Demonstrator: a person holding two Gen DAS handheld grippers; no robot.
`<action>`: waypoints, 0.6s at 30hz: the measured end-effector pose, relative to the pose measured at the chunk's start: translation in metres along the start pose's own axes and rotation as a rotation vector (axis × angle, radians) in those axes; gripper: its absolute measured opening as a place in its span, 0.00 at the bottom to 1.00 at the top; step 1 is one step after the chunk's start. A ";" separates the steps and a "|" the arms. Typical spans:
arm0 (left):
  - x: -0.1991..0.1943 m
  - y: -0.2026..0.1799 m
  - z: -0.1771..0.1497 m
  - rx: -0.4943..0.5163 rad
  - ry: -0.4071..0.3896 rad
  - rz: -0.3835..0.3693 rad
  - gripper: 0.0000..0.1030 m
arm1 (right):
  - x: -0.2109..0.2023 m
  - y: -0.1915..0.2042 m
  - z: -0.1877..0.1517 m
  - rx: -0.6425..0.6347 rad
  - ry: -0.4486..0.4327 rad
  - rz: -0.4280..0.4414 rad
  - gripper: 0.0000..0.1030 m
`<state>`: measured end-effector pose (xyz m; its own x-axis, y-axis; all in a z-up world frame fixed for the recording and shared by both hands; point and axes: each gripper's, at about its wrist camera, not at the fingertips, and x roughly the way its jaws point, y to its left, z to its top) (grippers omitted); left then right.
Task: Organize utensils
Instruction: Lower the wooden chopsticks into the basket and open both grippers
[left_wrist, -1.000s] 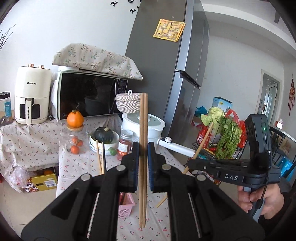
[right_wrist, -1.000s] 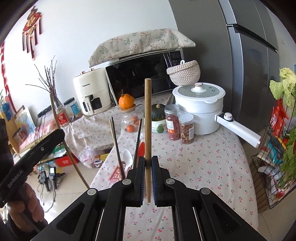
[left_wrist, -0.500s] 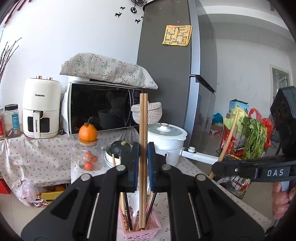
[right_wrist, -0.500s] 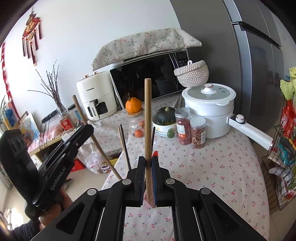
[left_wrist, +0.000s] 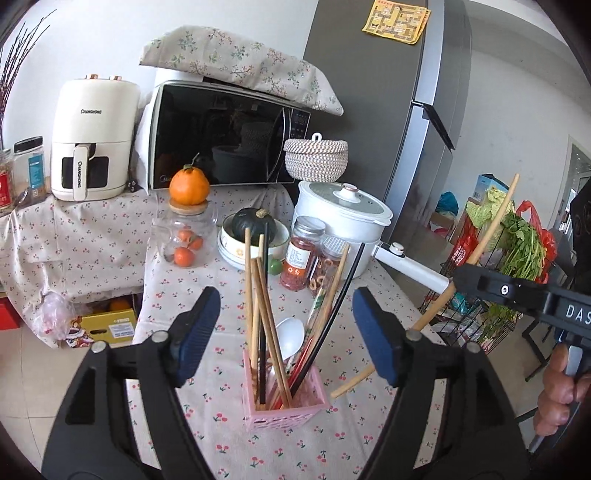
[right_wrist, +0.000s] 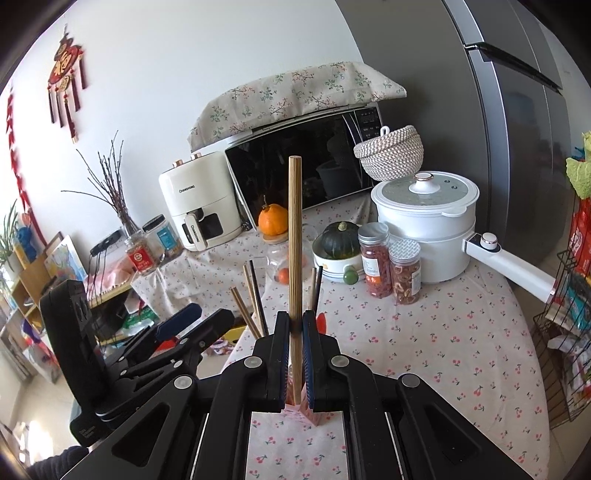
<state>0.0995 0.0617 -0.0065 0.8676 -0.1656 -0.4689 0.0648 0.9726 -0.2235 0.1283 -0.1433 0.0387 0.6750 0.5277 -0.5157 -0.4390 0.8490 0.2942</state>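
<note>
Hovering over the cherry-print surface (left_wrist: 229, 280), the left gripper (left_wrist: 284, 332) has just spread its jaws, nothing between them, above the pink holder (left_wrist: 286, 408) crowded with chopsticks (left_wrist: 264, 314); beside it, the right gripper (right_wrist: 294, 354) clenches one upright wooden chopstick (right_wrist: 295, 229).

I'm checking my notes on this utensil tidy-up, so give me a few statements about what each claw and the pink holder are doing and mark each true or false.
1. The left claw is open with nothing between its pads. True.
2. The right claw is empty. False: it is shut on a wooden chopstick.
3. The pink holder contains chopsticks and a white spoon. True.
4. The pink holder lies tipped over. False: it stands upright on the tablecloth.
</note>
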 end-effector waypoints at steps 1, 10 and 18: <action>-0.001 0.003 -0.002 -0.010 0.029 0.009 0.81 | 0.001 0.000 0.000 0.001 -0.002 0.004 0.07; -0.008 0.025 -0.027 -0.092 0.212 0.032 0.86 | 0.028 0.004 -0.005 0.006 0.019 0.037 0.07; -0.004 0.030 -0.033 -0.096 0.248 0.046 0.86 | 0.062 0.003 -0.015 0.027 0.082 0.068 0.08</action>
<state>0.0819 0.0864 -0.0391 0.7204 -0.1681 -0.6728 -0.0295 0.9619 -0.2719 0.1594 -0.1084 -0.0046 0.5924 0.5814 -0.5578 -0.4654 0.8120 0.3522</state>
